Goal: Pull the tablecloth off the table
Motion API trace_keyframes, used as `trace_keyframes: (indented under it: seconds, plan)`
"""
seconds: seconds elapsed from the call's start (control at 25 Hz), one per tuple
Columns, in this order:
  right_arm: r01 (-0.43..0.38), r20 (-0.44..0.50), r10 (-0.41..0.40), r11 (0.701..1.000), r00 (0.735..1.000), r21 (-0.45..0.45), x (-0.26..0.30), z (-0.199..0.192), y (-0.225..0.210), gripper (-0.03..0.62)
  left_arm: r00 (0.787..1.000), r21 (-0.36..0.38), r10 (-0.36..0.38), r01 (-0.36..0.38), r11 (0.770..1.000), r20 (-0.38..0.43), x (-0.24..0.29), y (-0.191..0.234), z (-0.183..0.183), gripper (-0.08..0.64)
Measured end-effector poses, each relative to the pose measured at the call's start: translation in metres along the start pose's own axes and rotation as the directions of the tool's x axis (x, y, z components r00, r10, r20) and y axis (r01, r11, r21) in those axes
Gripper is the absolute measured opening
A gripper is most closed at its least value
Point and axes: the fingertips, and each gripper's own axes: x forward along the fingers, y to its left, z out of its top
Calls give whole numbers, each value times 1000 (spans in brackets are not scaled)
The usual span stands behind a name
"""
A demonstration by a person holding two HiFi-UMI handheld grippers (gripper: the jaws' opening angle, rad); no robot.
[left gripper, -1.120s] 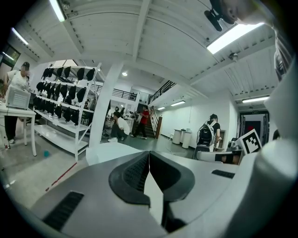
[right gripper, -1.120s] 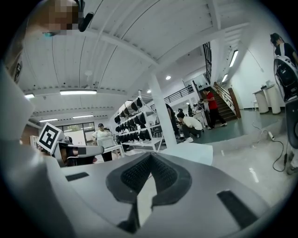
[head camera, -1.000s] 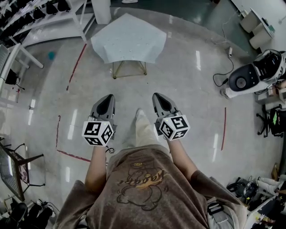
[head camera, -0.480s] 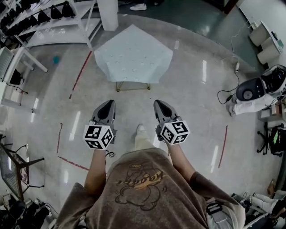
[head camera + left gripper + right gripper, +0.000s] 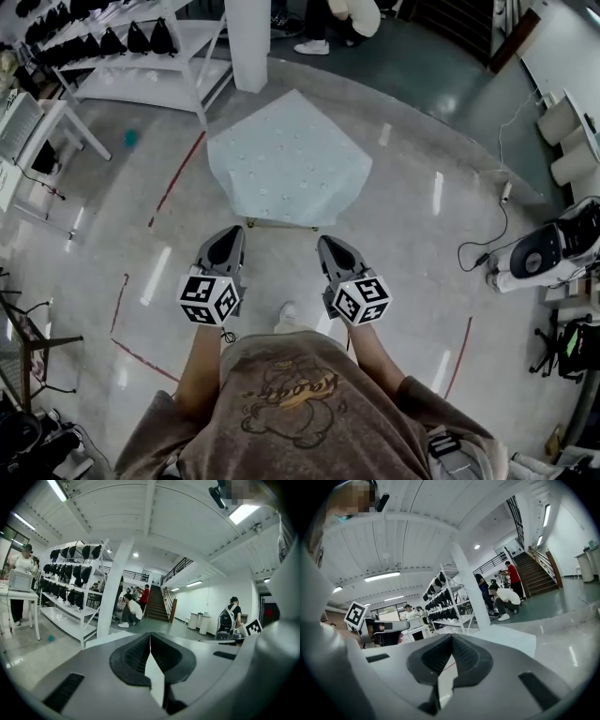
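Note:
A small table draped in a pale blue-white tablecloth [image 5: 286, 159] stands on the floor ahead of me; a gold leg [image 5: 247, 225] shows under its near edge. My left gripper [image 5: 228, 239] and right gripper [image 5: 326, 245] hover side by side just short of that near edge, both shut with nothing between the jaws. In the left gripper view the cloth [image 5: 105, 637] shows as a pale strip beyond the shut left gripper [image 5: 150, 637]. In the right gripper view the cloth [image 5: 506, 639] lies past the shut right gripper [image 5: 451, 639].
A white column [image 5: 247, 42] and white shelving with black items [image 5: 141, 47] stand behind the table. A white wheeled robot [image 5: 544, 253] with a cable sits at right. Red tape lines [image 5: 173, 178] mark the polished floor. People [image 5: 342, 19] are near the far stairs.
I have walked forward: the covered table has come nearer and lower in the head view, now just beyond the gripper tips. Both grippers stay shut and level.

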Motion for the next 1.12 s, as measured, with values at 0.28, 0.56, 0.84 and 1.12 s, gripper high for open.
trace_keyframes:
  seconds: [0.28, 0.56, 0.84, 1.12]
  plan:
    - [-42, 18, 43, 999, 999, -23, 28, 22, -1, 6, 1000, 12, -14, 14, 1000, -3, 13, 16, 17, 20]
    - [4, 49, -5, 1000, 999, 11, 44, 33, 0, 6, 998, 18, -62, 62, 998, -21, 27, 34, 32, 20]
    - [39, 43, -40, 999, 998, 16, 53, 32, 3, 8, 995, 0, -97, 97, 995, -36, 38, 42, 36, 20]
    - [67, 0, -67, 996, 998, 54, 61, 6, -8, 8, 989, -41, -110, 106, 993, -96, 53, 48, 4, 20]
